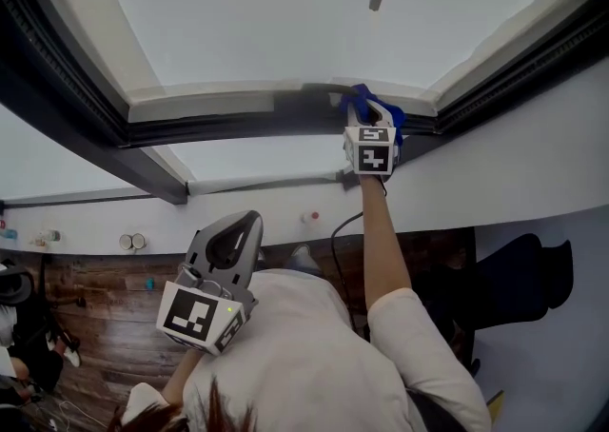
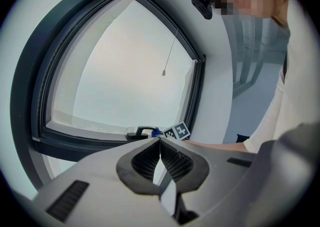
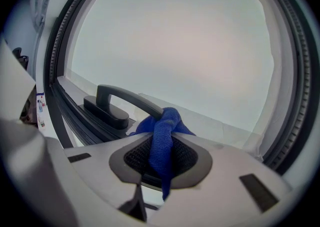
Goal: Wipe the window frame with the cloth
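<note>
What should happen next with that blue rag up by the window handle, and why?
Probably slide the right gripper sideways along the lower window frame, away from the handle. Its jaws are shut on the blue cloth, which sits bunched against the handle, and more of the frame runs on beside it.

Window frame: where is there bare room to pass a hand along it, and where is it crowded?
Free: the frame's lower rail right of the cloth, and left of the handle. Crowded: round the handle's end, where the cloth sits.
</note>
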A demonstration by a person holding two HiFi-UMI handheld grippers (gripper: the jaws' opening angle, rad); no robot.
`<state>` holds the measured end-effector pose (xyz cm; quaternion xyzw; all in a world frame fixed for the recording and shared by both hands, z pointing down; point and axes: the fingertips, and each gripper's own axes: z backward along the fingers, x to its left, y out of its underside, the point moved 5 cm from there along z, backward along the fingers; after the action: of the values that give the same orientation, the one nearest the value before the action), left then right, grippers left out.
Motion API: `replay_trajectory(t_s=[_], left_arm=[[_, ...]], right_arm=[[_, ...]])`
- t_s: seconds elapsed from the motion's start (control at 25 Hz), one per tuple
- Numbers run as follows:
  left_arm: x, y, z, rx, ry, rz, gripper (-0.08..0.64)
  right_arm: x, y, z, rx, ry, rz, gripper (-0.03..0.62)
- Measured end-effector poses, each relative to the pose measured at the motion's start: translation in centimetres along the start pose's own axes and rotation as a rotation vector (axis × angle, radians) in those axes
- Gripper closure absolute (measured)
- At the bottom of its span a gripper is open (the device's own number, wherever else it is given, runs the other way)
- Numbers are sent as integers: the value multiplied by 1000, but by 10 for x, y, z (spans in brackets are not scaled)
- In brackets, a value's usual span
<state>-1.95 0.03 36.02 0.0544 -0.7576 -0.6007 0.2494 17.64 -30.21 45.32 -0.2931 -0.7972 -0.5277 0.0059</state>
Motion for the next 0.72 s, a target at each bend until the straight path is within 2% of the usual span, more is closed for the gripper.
replay_trajectory(t_s=[0.12,0.32,0.6,0.72], left_arm=[[-5,1,-5,5,29,-2,551],[-10,3,-12,18,60,7,551],[-7,5,-9,25,47,17,551],[-3,4,-4,20,28,18,551]], right_arm=[[5,1,3,0,-16,-48,515],[15,0,6,-56,-15,-142,515],[45,-10,5,-80,-36,-91,517],[46,-8,6,-97,-37,-90,517]])
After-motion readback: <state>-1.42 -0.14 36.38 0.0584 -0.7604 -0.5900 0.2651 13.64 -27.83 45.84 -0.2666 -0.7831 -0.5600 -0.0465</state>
